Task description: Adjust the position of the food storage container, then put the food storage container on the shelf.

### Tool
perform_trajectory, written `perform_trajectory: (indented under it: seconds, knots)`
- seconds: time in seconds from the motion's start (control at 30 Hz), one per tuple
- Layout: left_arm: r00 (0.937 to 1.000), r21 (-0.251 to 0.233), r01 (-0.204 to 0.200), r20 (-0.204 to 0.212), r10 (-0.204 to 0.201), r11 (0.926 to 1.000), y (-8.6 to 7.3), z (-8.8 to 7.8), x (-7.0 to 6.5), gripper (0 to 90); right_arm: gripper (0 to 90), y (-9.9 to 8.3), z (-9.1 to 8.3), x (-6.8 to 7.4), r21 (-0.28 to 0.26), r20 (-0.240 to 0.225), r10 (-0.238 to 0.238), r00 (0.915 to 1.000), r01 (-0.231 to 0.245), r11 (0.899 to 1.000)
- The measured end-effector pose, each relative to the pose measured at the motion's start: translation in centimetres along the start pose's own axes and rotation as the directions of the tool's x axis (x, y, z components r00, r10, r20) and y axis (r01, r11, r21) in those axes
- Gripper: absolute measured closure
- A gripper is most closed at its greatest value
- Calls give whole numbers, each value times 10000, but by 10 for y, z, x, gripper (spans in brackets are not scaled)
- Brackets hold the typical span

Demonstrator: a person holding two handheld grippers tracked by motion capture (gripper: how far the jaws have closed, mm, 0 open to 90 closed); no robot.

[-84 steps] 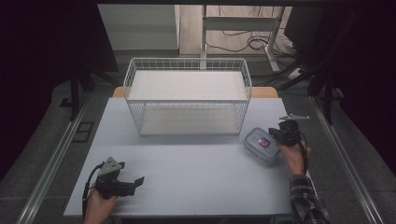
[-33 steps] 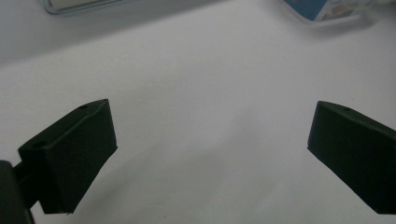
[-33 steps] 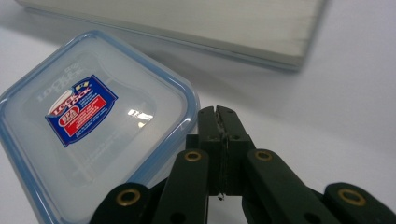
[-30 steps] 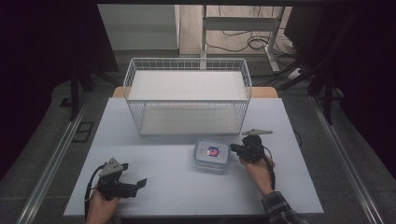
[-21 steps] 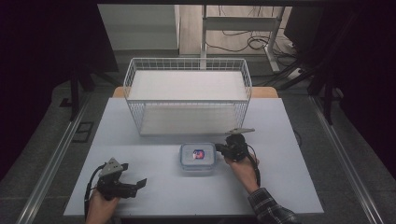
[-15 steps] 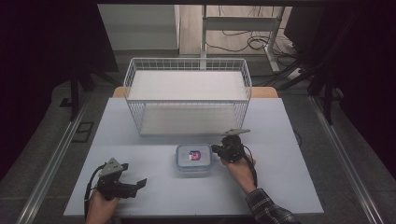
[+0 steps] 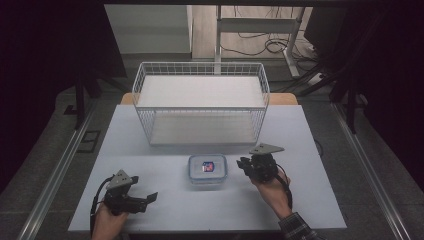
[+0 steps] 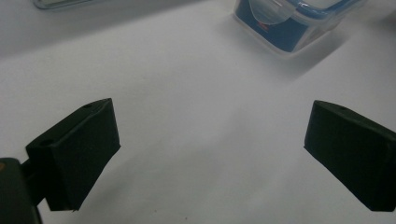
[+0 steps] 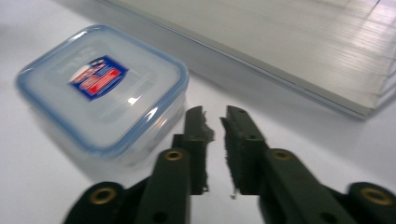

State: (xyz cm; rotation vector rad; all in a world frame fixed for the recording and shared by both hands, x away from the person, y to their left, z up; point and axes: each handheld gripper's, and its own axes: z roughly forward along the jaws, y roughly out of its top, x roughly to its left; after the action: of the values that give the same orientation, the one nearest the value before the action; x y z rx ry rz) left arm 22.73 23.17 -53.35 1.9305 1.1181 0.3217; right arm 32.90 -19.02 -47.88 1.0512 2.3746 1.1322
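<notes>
Wire basket (image 7: 200,102): white, open-topped, at the far middle of the table, just behind the container; its near wall stands close to the container's far edge.

Container (image 7: 207,168): square, clear plastic, blue-rimmed lid with a red-and-blue label; flat on the table at centre, lid on.

Right gripper (image 7: 245,165): just right of the container, jaws a narrow gap apart and just opened, nothing between them, pads off the container.

Left gripper (image 7: 150,198): near-left of the table, jaws spread wide, empty, well apart from the container.

Table (image 7: 310,200): pale, matte. Surrounding room dark; cables on the floor beyond.
</notes>
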Motion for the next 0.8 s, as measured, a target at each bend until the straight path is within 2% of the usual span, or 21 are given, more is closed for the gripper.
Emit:
perform_trajectory:
  seconds: [0.03,0.1,0.13,0.17,0.2,0.23,0.3,0.43,0.47,0.53,0.57,0.63,0.67,0.7,0.77,0.8]
  knots:
    - [10000,10,-24,13,24,10000,0,0,0,29,562,-6,-7,3,108,-166,-86,9998,88,9999]
    - [10000,33,-48,-2,48,10000,0,0,-1,28,439,-14,-10,5,212,-248,-147,9996,152,9997]
    - [10000,33,-48,-2,48,10000,0,0,-1,27,439,-14,-10,5,212,-248,-147,9996,152,9997]
    - [10000,66,-44,-4,44,10000,0,1,0,27,327,-21,-10,5,435,-387,-237,9990,254,9987]
    - [10000,90,-38,-8,38,10000,0,1,0,27,327,-21,-10,5,435,-387,-237,9990,254,9987]
    - [10000,97,-24,1,24,9999,0,1,0,24,229,-25,-9,5,521,-395,-359,9986,380,9979]
    - [10000,79,24,-1,-24,10000,0,1,-1,19,179,-25,-8,4,572,-427,-441,9981,465,9973]
    - [9999,60,140,22,-140,9999,2,2,-1,7,174,-23,-8,4,521,-524,-299,9982,326,9981]
    - [9998,32,208,61,-208,9998,3,2,-1,7,188,-22,-7,5,656,-528,-221,9984,256,9975]
    - [9977,-108,470,500,-464,9988,7,1,-2,15,244,-21,-7,7,951,-407,-318,9987,355,9948]
    - [9977,-108,470,500,-464,9988,7,1,-2,21,244,-21,-7,7,951,-407,-318,9987,355,9948]
    - [9964,-127,400,757,-389,9991,13,4,-6,30,278,-20,-7,8,1081,-523,-228,9984,284,9937]
    - [9956,-106,215,912,-204,9997,20,8,-10,45,294,-18,-7,9,1057,-678,-203,9975,274,9940]
    - [9956,-106,215,912,-204,9997,20,8,-10,54,294,-18,-7,9,1057,-678,-203,9975,274,9940]
    - [9934,-207,-19,1148,42,9998,33,17,-17,71,300,-12,-7,10,854,-841,-232,9962,304,9959]
    - [9934,-207,-19,1148,42,9998,33,17,-17,73,300,-12,-7,10,854,-841,-232,9962,304,9959]
